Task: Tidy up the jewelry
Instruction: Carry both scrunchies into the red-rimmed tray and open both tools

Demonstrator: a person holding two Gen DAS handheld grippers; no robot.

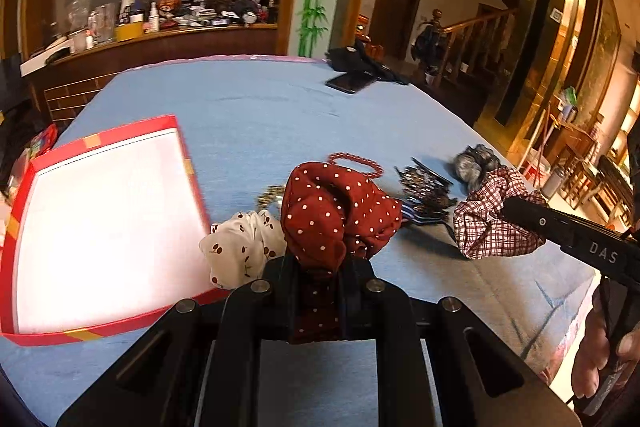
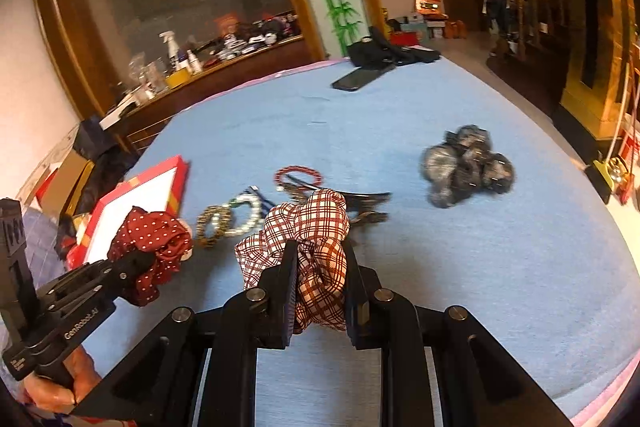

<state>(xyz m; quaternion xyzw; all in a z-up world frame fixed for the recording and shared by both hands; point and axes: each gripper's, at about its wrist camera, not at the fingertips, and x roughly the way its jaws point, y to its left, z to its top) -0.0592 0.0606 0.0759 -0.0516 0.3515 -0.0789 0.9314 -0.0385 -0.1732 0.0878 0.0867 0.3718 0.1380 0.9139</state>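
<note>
My left gripper is shut on a dark red polka-dot scrunchie, held above the blue tablecloth just right of the open red box; it also shows in the right wrist view. My right gripper is shut on a red-and-white plaid scrunchie, which also shows in the left wrist view. A white cherry-print scrunchie lies by the box. A red bead bracelet, pearl and brown bead bracelets, hair clips and a grey scrunchie lie on the cloth.
A black phone and a dark bag lie at the table's far edge. A cluttered wooden counter stands behind the table. A staircase and furniture are to the right.
</note>
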